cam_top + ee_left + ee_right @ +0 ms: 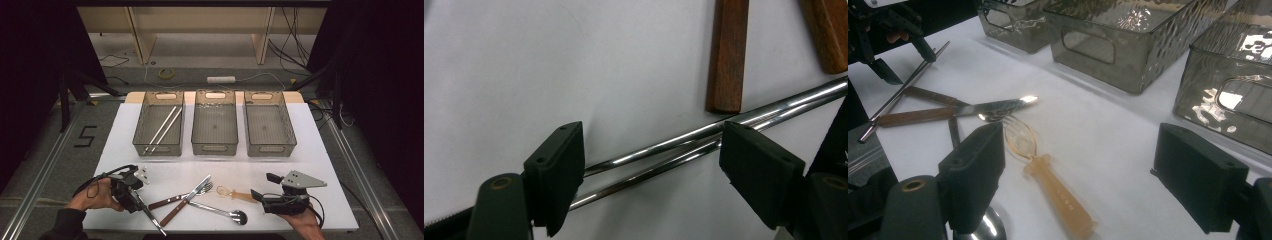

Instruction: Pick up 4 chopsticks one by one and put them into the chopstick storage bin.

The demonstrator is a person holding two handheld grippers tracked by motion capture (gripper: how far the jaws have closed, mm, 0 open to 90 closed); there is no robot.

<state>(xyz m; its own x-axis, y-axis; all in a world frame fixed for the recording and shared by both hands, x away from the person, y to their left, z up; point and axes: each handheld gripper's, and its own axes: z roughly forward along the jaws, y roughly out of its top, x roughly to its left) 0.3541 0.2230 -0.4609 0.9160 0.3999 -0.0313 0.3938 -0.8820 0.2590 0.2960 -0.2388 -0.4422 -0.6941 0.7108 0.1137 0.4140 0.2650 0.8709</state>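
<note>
The left tool (651, 165) stood released astride two metal chopsticks (664, 150) on the worktop (524, 75); the right tool (1078, 180) gaped too. From above, the left bin (159, 123) held two more chopsticks (162, 129).

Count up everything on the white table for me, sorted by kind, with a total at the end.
Bins: 3
Metal chopsticks: 4, two in the left bin and two on the table
Spoons: 2, a metal spoon and an amber plastic spoon
Fork: 1
Knife: 1
Total: 11
</note>
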